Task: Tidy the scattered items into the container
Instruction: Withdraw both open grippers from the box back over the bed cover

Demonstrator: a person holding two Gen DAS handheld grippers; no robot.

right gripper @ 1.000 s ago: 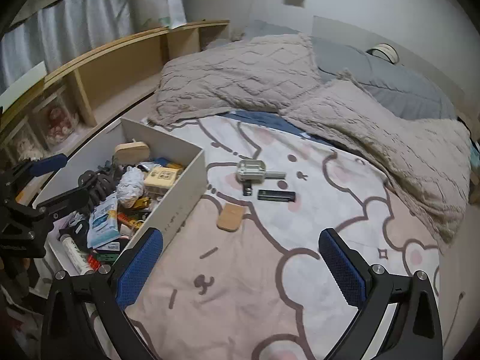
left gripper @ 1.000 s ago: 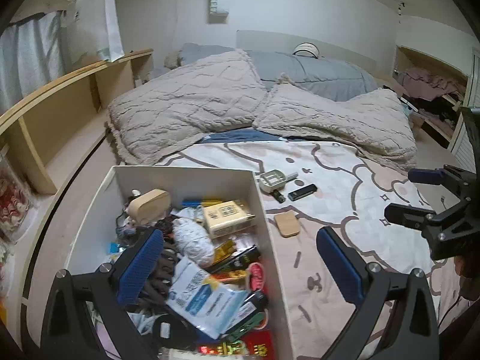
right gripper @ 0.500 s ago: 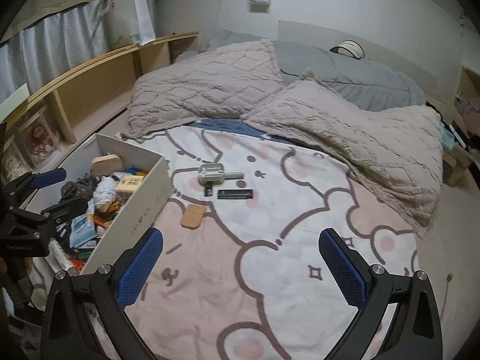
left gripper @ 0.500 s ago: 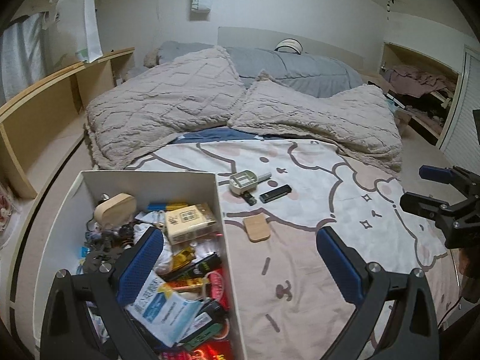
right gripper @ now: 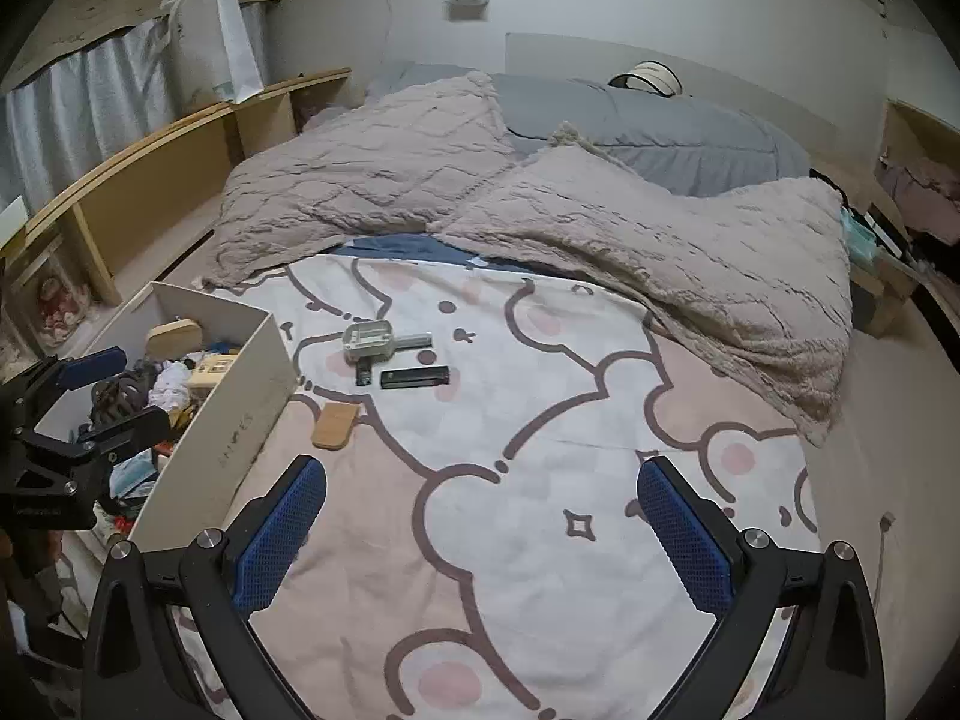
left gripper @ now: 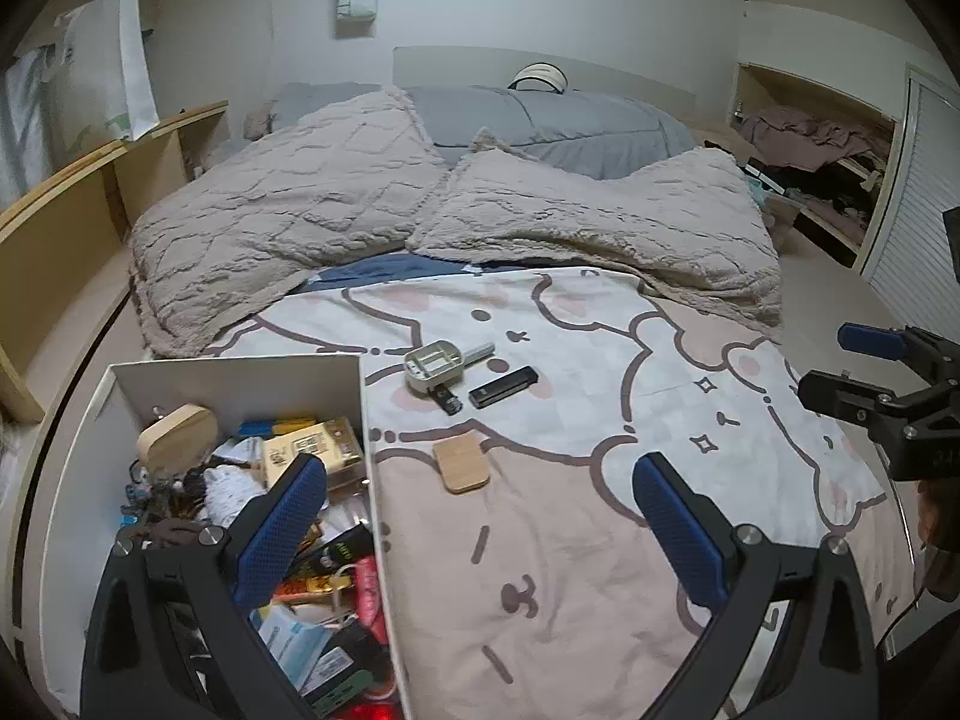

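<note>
A white open box [left gripper: 240,381] [right gripper: 240,420], full of several small items, stands on the bed at the left. On the bedspread beside it lie a flat wooden piece [left gripper: 461,464] [right gripper: 335,425], a grey-white plastic device [left gripper: 435,363] [right gripper: 369,339], a small black item [left gripper: 445,400] [right gripper: 363,375] and a black stick-shaped device [left gripper: 501,387] [right gripper: 415,377]. My left gripper [left gripper: 480,525] [right gripper: 99,390] is open and empty, straddling the box's right wall. My right gripper [right gripper: 483,531] [left gripper: 840,363] is open and empty over the bedspread, to the right of the items.
Two beige textured pillows [left gripper: 288,228] [left gripper: 600,222] and a grey duvet [left gripper: 552,126] lie behind the items. A wooden shelf unit [left gripper: 78,210] runs along the left wall. Shelves with clothes [left gripper: 810,138] are at the right.
Both views have shifted to the right and pulled back from the box. The left gripper now sits over the box's right wall instead of over its contents. Both stay open.
</note>
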